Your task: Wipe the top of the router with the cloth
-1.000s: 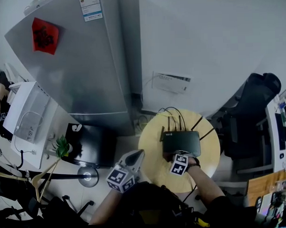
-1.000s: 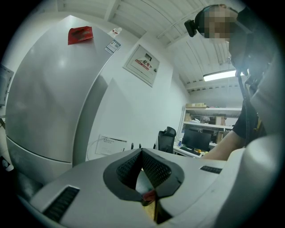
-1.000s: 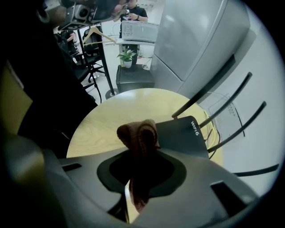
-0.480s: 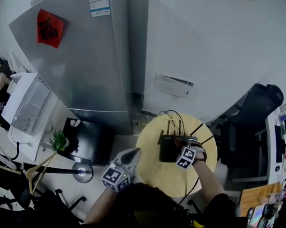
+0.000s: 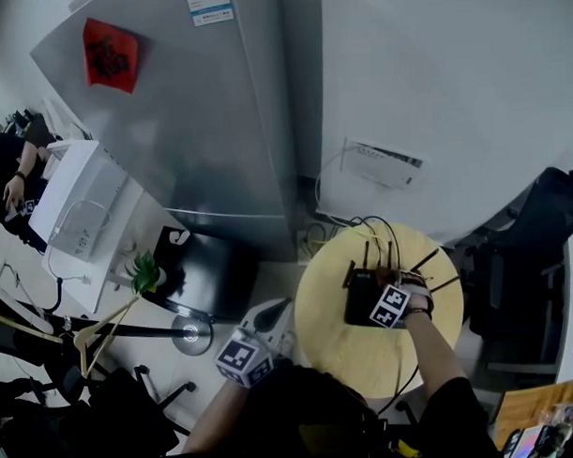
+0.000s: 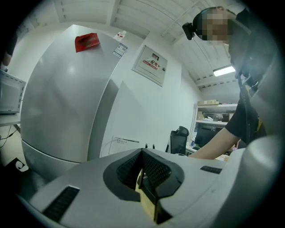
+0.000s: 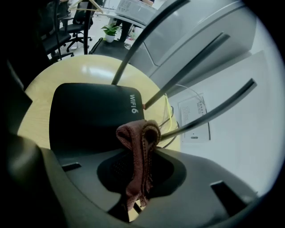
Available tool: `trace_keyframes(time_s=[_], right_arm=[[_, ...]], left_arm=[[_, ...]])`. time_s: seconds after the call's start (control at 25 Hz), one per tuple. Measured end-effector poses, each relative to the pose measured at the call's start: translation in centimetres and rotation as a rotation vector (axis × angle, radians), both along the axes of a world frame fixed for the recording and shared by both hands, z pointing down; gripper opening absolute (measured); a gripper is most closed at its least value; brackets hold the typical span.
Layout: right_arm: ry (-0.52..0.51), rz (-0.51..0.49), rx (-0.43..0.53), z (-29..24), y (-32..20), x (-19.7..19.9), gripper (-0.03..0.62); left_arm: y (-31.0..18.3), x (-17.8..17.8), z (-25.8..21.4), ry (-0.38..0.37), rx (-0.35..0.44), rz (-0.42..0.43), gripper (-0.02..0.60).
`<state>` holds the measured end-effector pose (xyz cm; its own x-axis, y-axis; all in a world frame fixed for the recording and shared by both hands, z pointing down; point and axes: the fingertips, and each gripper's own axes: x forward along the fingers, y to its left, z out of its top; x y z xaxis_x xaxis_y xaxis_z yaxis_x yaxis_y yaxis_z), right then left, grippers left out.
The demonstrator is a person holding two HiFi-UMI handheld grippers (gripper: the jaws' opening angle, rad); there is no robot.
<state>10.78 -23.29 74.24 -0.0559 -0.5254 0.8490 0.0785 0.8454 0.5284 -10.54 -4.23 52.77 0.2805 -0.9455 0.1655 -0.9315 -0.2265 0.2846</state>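
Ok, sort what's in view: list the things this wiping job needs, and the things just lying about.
For the job:
- router, on the round table
- cloth, pinched in the right gripper over the router

Just about:
- left gripper, shut on nothing, beside the table
- grey fridge
- potted plant
- hanger

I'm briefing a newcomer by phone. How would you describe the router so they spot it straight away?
Beside the tall silver fridge stands a round yellow table. On it lies the router, a flat black box; it alone has thin antennas at its back and white "WIFI 6" print on top.
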Motion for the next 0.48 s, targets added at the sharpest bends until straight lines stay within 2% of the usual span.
trace_keyframes(time_s=[0.28,0.48], right_arm=[[0.027,-0.026,-0.068,0.8,2.0,0.1,0.069],[0.032,-0.003,-0.11,0.9,3.6,0.9,0.069]], left_arm=[[-0.5,0.7,0.8,0.012,0.001,0.03,0.002],[-0.9,1.5,0.4,0.015,0.006,0.061,0.002]])
